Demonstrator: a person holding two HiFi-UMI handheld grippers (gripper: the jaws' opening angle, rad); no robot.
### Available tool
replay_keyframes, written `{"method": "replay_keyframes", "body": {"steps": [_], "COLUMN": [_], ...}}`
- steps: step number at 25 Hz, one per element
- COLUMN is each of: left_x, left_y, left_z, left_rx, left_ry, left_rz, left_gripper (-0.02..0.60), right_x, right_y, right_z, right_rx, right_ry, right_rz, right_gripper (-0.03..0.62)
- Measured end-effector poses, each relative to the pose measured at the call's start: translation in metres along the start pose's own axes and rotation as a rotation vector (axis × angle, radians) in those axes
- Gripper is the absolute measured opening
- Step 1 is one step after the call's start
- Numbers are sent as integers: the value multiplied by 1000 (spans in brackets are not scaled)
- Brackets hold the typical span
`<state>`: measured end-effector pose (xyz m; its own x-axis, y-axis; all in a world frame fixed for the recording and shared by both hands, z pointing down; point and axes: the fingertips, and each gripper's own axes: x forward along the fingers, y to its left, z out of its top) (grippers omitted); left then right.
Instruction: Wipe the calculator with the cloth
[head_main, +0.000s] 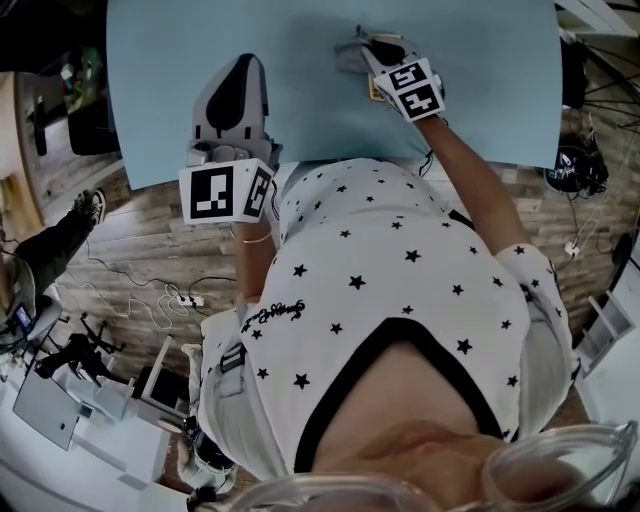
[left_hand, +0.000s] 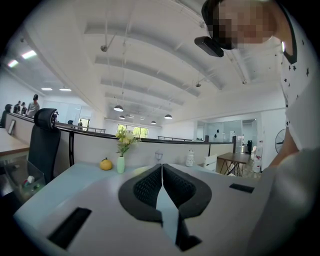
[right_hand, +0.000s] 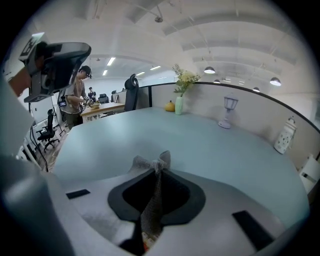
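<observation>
Overhead, the pale blue bench (head_main: 180, 60) fills the far half of the head view. Left tongs (head_main: 243, 60), at the near left, are pressed together with nothing between them. Right tongs (head_main: 366, 48), farther off and to the right, are clamped on the grey cloth (head_main: 350, 55), which bunches just beyond their tips. Of the calculator (head_main: 372, 90), only an orange-edged sliver shows, beneath cloth and tongs. A vase of flowers (right_hand: 179, 102) stands at the bench's far edge.
</observation>
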<state>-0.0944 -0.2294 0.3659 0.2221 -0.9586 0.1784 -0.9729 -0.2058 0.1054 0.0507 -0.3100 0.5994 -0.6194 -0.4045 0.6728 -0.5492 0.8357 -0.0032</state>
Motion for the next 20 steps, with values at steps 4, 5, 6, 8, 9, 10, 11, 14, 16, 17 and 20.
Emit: {"method": "replay_keyframes", "body": {"steps": [4, 5, 6, 8, 9, 10, 11, 14, 16, 17, 20], "left_x": [-1, -1, -1, 0, 0, 0, -1, -1, 0, 1, 4], "left_y": [2, 2, 2, 0, -1, -2, -2, -3, -5, -6, -11], "left_z": [-2, -2, -2, -1, -2, -2, -2, -4, -4, -4, -4], "left_rx": [-3, -2, -2, 0, 0, 1, 0, 0, 2, 3, 10], "left_ry": [6, 5, 4, 2, 2, 3, 3, 6, 10, 12, 15], "left_rz": [-6, -7, -9, -16, -20, -24, -27, -39, -50, -57, -78], "left_gripper": [31, 31, 31, 31, 31, 31, 31, 31, 31, 31, 31], "right_x": [2, 2, 1, -3, -4, -6, -8, -15, -20, -23, -31], "right_y": [-1, -1, -1, -3, -6, -9, -13, -26, -35, -40, -53], "right_z": [-1, -1, -1, -2, -3, -4, -6, -13, -19, -23, -33], "right_rx": [-4, -5, -4, 5, 12, 18, 24, 47, 76, 91, 127], "right_ry": [1, 0, 1, 5, 3, 1, -1, 3, 7, 9, 13], "right_rz": [-11, -13, -16, -26, -35, -46, -59, -100, -129, -143, -186], "right_gripper": [37, 37, 37, 37, 37, 37, 37, 37, 37, 37, 37]}}
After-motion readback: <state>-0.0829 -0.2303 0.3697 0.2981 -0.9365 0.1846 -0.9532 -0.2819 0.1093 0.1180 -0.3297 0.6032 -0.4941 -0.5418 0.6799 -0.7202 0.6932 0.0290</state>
